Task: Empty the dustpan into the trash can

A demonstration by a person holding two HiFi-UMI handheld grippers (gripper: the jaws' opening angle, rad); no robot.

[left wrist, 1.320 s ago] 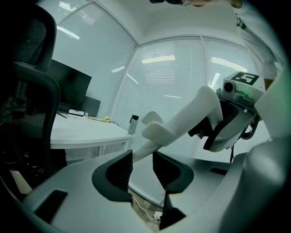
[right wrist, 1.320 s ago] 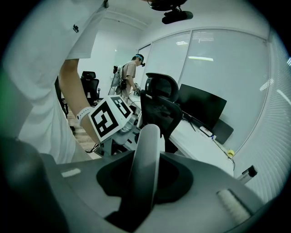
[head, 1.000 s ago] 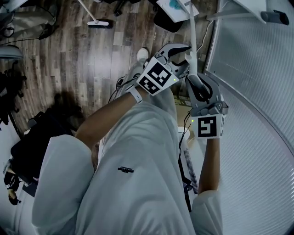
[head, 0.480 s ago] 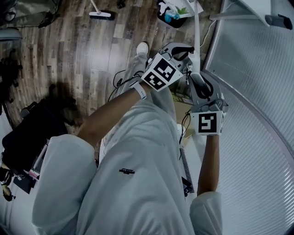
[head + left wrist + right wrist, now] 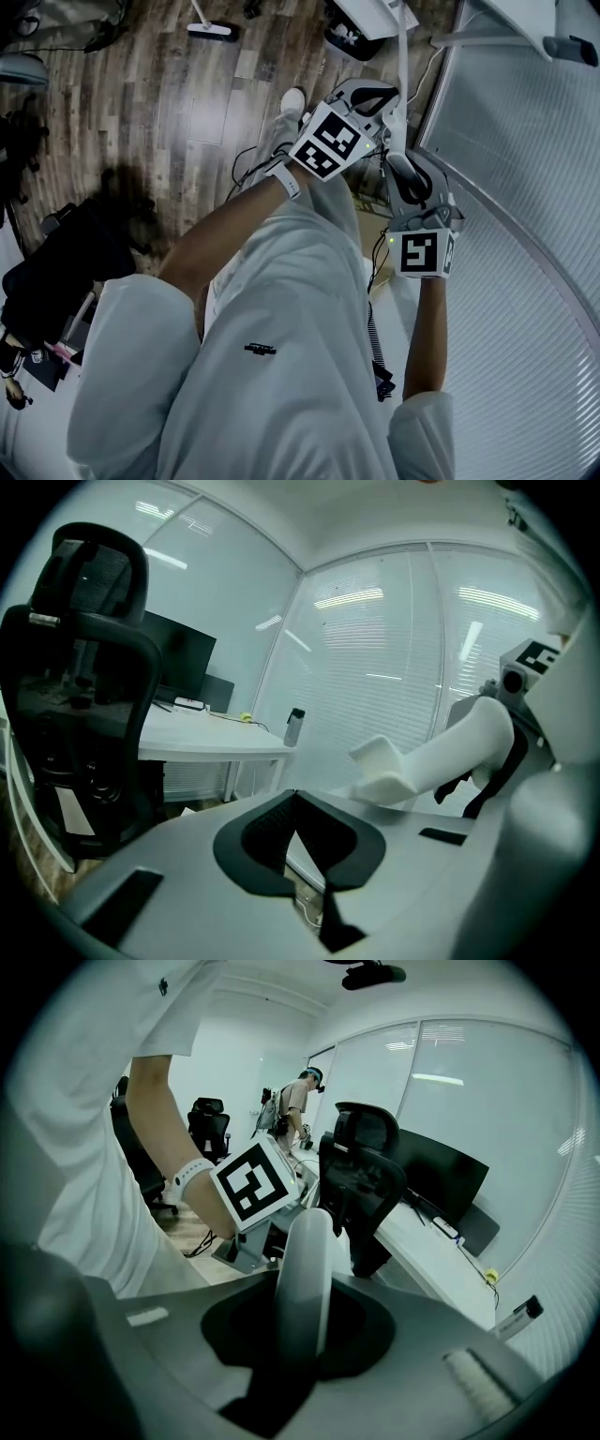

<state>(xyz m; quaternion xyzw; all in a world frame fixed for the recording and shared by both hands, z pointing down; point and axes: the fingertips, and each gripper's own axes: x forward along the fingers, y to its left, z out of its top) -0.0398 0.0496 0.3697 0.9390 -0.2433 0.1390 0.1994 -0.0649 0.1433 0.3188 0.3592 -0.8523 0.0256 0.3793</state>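
- The emptying step looks to be in hand: the right claw (image 5: pixel 305 1274) is part-way closed round the long pale handle (image 5: pixel 302 1283) of the dustpan (image 5: pixel 370 14), pads on either side of it.
- The left claw (image 5: pixel 295 803) is fully closed, tips meeting, with nothing between them; it sits just beside the handle, above the right claw.
- The pan end hangs far below over the wooden floor (image 5: pixel 187 103), seemingly over a dark trash can (image 5: pixel 345 39); its contents cannot be made out.
- Next, judging by this, the handle needs tilting so the pan tips into the can, with a firm grip.
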